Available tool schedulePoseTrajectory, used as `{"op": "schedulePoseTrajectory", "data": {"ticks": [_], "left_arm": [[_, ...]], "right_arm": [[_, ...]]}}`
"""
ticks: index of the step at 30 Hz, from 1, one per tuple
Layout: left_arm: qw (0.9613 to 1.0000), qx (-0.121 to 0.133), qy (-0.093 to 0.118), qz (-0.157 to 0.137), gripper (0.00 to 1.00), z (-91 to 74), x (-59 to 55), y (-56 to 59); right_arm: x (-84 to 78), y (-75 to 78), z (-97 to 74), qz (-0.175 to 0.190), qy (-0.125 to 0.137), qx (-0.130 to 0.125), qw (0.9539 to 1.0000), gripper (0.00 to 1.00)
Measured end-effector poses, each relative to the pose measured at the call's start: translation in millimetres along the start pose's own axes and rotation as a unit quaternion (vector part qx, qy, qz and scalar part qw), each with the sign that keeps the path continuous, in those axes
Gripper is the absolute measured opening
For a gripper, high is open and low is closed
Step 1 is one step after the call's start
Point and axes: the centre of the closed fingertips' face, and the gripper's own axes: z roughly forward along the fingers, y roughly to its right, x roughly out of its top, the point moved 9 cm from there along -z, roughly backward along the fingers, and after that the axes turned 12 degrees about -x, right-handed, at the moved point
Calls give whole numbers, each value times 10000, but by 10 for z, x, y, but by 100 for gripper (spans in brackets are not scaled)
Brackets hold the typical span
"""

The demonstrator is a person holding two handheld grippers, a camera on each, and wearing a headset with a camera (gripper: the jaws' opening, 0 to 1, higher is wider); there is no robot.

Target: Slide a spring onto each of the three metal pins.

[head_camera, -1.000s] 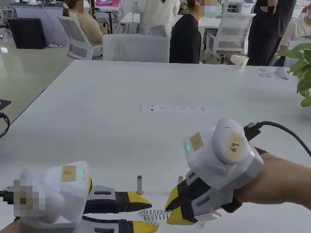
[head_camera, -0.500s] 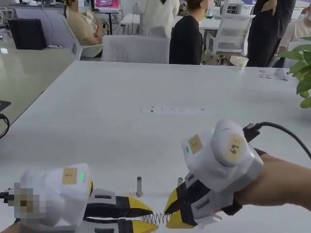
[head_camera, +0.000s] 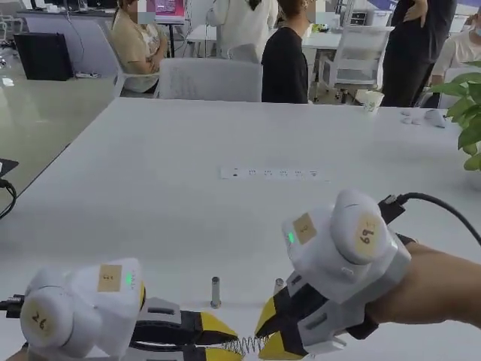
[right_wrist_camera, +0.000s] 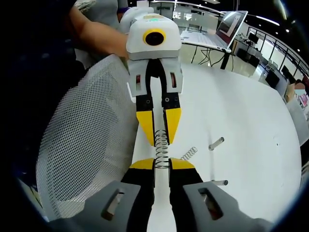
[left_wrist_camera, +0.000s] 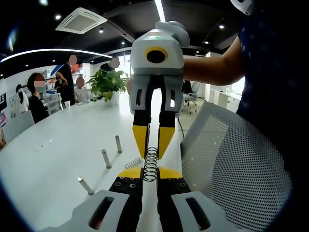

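A thin wire spring [head_camera: 252, 346] stretches between my two grippers, just above the white table's near edge. My left gripper [head_camera: 233, 342] is shut on one end and my right gripper [head_camera: 264, 335] is shut on the other. The left gripper view has the spring [left_wrist_camera: 150, 166] running from my own tips [left_wrist_camera: 150, 173] up to the right gripper [left_wrist_camera: 152, 145]. Three short metal pins [left_wrist_camera: 105, 158] stand bare on the table, two of them visible from the head view [head_camera: 216, 292]. A second spring [right_wrist_camera: 189, 153] lies loose on the table near the pins.
A grey mesh chair back [left_wrist_camera: 231, 159] stands close beside the grippers at the table edge. A power strip [head_camera: 274, 173] is set into the mid-table. A leafy plant [head_camera: 470, 113] is at the far right. People and chairs sit beyond the far end.
My left gripper's jaws have closed on the spring's end. The spring, slack by the tips a second ago, now runs straight between both grippers.
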Motion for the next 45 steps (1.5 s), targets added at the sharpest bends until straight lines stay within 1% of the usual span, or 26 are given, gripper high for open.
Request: {"op": "schedulePoseTrajectory", "data": {"ticks": [7, 11, 13, 15, 20, 25, 28, 35, 39, 45], "left_arm": [[10000, -38, 30, 47, 2, -4, 33, 10], [10000, -44, 27, 50, 2, 2, 29, 14], [9999, -43, 84, 39, 2, 0, 43, 12], [9999, -38, 94, 47, 2, -3, 53, 9], [9999, -52, 123, 46, 2, -2, 65, 15], [9999, -46, 131, 52, 2, -1, 61, 14], [9999, -45, 143, 58, 2, 0, 67, 11], [9997, -4, 249, 46, 3, -26, 84, -7], [9997, -8, 246, 46, 2, -27, 81, -10], [9997, -3, 250, 51, 2, -28, 80, -14]], "right_arm": [[-21, 6, -2, 167, 88, 35, 9998, 9], [-27, 2, 11, 190, 125, 34, 9997, 9], [-31, -3, 21, 199, 182, 64, 9996, 11], [-43, -7, 32, 217, 166, 73, 9996, 12], [-63, 0, 45, 244, 192, 51, 9995, 9], [-60, -2, 33, 250, 199, 66, 9995, 8], [-28, 2, 6, 237, 144, 36, 9996, 8], [40, 37, -69, 340, 157, -61, 9993, 7], [88, 56, -113, 440, 221, -34, 9988, 7], [166, 55, -137, 417, 190, -24, 9989, 7]]}}
